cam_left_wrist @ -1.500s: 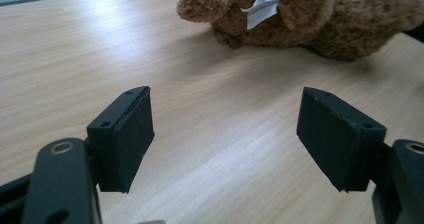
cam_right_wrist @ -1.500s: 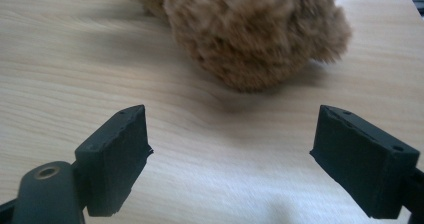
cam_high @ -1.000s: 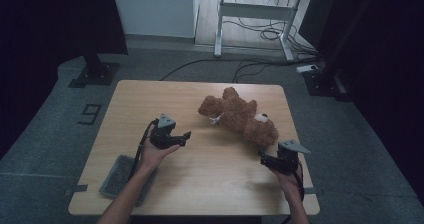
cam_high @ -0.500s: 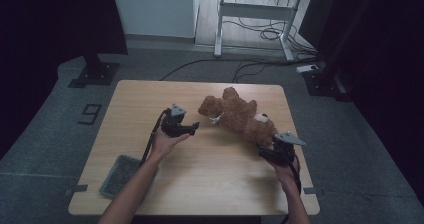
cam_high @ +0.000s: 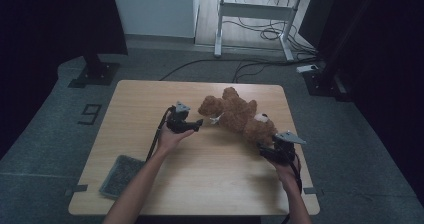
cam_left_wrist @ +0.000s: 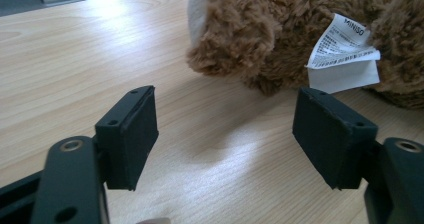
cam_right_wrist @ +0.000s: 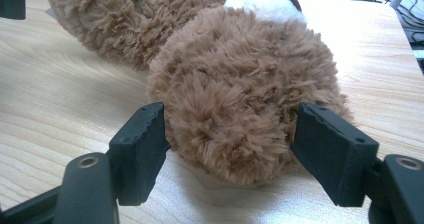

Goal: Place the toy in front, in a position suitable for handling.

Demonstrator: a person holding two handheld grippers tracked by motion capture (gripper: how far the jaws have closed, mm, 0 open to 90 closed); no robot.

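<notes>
A: Where's the teddy bear [cam_high: 240, 118]?
B: Lying on the table [cam_high: 150, 99], far side. Your right tool [cam_high: 272, 151] is wide open round its head, w/ fur between the jaws.
A: And left tool [cam_high: 192, 126]?
B: Open too, just short of a leg & white tag [cam_left_wrist: 345, 54].

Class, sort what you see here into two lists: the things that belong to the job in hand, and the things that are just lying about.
Part of the job:
- fluffy brown teddy bear lying on the wooden table
- left gripper, open, near the bear's white paper tag
- right gripper, open around the bear's head

Just lying about:
- dark grey mesh pad at the table's near left corner
</notes>
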